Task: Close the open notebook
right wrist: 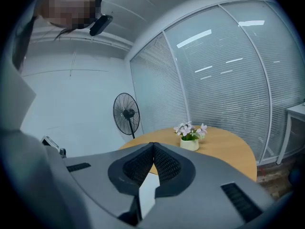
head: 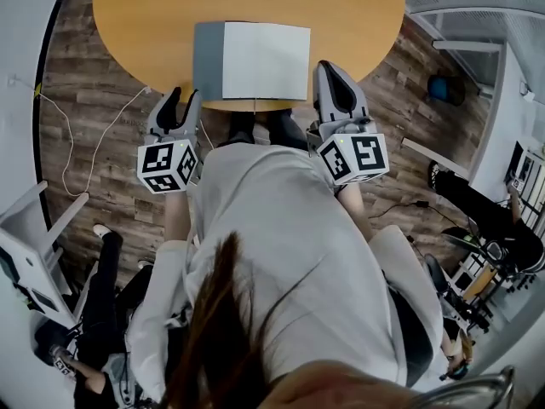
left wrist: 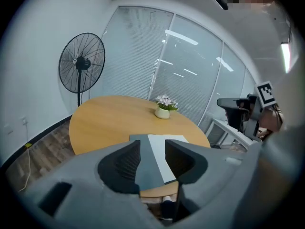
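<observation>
Round wooden table (head: 145, 15): a notebook (head: 255, 60) lies flat at the near edge, grey section at left, white page at right. A small white flower pot (left wrist: 162, 112) stands upright near the far edge, well apart from it

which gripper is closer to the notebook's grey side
Left. The left gripper is by the near corner of the grey side; the right gripper is beyond the white page.

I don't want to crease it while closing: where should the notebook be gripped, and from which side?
Likely the grey cover at its free left edge, coming from the left with the left gripper, whose jaws stand apart and empty. On the notebook that cover lies left of the white page, so its outer edge can swing over to the right.
</observation>
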`<state>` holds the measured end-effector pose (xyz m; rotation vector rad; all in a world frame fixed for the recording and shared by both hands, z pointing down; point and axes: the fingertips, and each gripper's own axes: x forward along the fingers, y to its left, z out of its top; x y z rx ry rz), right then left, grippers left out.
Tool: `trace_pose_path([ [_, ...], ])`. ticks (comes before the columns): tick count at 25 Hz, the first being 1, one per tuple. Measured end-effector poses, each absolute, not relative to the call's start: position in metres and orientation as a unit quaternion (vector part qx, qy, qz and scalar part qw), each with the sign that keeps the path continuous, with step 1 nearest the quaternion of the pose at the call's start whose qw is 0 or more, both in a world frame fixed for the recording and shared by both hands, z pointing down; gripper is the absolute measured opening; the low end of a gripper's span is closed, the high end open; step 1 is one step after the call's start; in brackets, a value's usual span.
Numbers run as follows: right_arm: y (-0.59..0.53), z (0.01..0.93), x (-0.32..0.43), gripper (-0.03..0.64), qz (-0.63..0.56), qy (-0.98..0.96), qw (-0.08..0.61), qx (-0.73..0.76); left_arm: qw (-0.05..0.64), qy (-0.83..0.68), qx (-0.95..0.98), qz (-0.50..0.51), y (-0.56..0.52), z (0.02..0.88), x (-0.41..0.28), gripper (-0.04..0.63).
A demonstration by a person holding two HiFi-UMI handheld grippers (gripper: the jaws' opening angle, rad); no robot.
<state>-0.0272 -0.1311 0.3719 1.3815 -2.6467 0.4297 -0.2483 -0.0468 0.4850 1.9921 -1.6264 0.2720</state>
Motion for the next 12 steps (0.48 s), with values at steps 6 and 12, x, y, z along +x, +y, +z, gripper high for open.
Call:
trace_pose_path([
  [6,-0.127,0.378,-0.025,0.003,0.142,-0.875,0.080,0.456,0.318,-0.591,0.733,0.113,-0.038,0.523,-0.239,0.199],
  [12,-0.120,0.382,-0.027,0.003,0.138,-0.875,0.097,0.455,0.356,-0.576,0.725,0.126,-0.034,0.565,-0.232,0.238],
])
